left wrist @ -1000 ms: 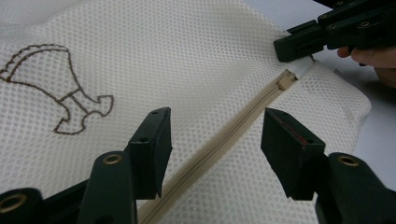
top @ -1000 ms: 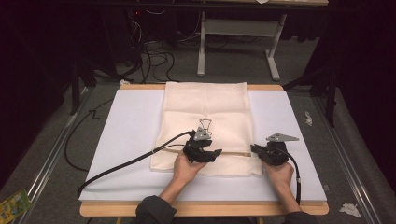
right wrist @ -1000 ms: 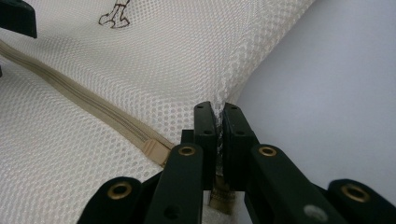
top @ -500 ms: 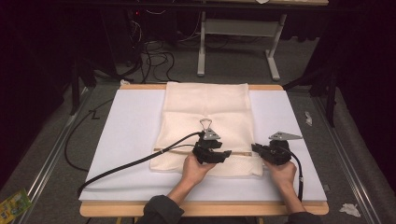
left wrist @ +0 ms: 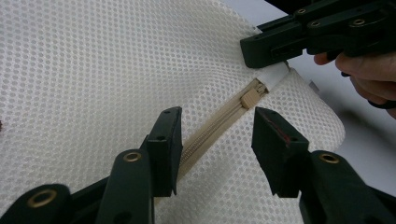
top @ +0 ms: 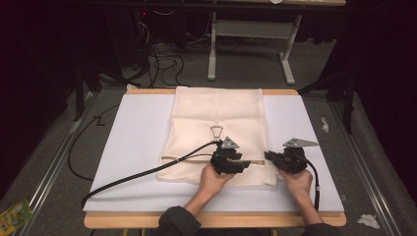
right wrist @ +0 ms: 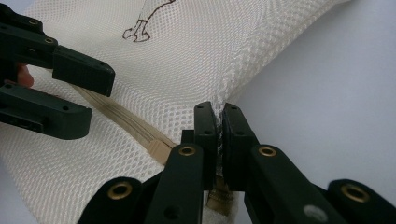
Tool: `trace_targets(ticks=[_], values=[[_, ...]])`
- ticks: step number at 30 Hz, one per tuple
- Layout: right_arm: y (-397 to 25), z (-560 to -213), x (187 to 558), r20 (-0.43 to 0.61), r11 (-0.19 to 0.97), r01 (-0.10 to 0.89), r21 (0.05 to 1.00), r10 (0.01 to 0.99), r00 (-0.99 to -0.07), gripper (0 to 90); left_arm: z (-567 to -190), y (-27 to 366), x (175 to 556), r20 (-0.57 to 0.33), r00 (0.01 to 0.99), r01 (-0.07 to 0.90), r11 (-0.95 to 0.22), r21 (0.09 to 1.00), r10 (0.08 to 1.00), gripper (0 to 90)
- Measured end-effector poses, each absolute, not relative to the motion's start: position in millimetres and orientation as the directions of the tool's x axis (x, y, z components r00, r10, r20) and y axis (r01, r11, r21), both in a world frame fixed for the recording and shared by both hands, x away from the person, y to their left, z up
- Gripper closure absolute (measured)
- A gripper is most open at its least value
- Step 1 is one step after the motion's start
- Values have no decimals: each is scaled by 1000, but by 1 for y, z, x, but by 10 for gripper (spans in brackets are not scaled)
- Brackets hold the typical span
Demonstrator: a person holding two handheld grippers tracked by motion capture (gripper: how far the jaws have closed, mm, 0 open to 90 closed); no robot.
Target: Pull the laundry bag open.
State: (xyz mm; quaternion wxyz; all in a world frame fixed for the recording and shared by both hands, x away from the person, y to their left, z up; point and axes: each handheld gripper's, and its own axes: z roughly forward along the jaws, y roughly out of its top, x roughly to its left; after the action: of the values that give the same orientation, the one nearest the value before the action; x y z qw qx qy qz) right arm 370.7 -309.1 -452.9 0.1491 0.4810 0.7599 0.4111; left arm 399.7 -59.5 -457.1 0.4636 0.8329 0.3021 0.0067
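Here, a cream mesh laundry bag [top: 216,132] lies flat on a white sheet [top: 133,147] that covers the wooden table [top: 147,221], its far edge reaching the table's far side. A tan zipper [left wrist: 219,123] runs across the bag near the edge closest to the person.

Left gripper [top: 235,164]: held over the zipper line, toward the bag's right half. In the left gripper view its jaws stand well apart, one on each side of the zipper tape, gripping nothing. The zipper pull [left wrist: 250,98] lies beyond the fingertips [left wrist: 168,135], between them and the other gripper, and no finger touches it. I cannot tell whether the lower jaw edges rest on the mesh or hover just above.

Right gripper [top: 276,160]: at the bag's right edge, by the zipper's end. In the right gripper view the jaws are pressed together with the bag's side seam [right wrist: 218,119] pinched between them; the mesh bunches slightly at the pinch. The tan end of the zipper sits just beside these jaws on their left.

A small dark printed outline [top: 216,132] marks the middle of the bag. The left gripper's black cable [top: 142,169] trails across the bag and sheet toward the table's near left corner. Cables and a desk frame [top: 246,44] sit on the floor beyond.
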Motion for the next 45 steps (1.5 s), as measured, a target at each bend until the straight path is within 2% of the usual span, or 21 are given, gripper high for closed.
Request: trace_targets(ticks=[5, 14, 21, 27, 30, 32, 45], values=[[-309, -451, 370, 174, 194, 612, 766, 855, -489, 872, -453, -69, 398, -241, 833, 473, -416, 776, 498, 541], [-306, -445, 370, 163, 205, 603, 771, 852, -497, 873, -454, -82, 399, -261, 843, 477, -429, 767, 470, 604], [-305, -441, 370, 166, 204, 595, 777, 846, -506, 873, -459, -93, 398, -247, 852, 470, -464, 751, 462, 611], [-303, -439, 371, 170, 203, 589, 782, 840, -516, 874, -462, -94, 398, -263, 845, 483, -454, 749, 466, 600], [-301, -438, 371, 177, 199, 588, 784, 837, -518, 874, -460, -94, 398, -264, 849, 476, -444, 759, 459, 645], [-299, -437, 372, 178, 199, 587, 785, 835, -521, 875, -460, -94, 398, -291, 843, 491, -428, 759, 453, 649], [-295, -437, 373, 177, 208, 586, 783, 829, -531, 874, -460, -94, 397, -299, 850, 486, -424, 764, 434, 685]])
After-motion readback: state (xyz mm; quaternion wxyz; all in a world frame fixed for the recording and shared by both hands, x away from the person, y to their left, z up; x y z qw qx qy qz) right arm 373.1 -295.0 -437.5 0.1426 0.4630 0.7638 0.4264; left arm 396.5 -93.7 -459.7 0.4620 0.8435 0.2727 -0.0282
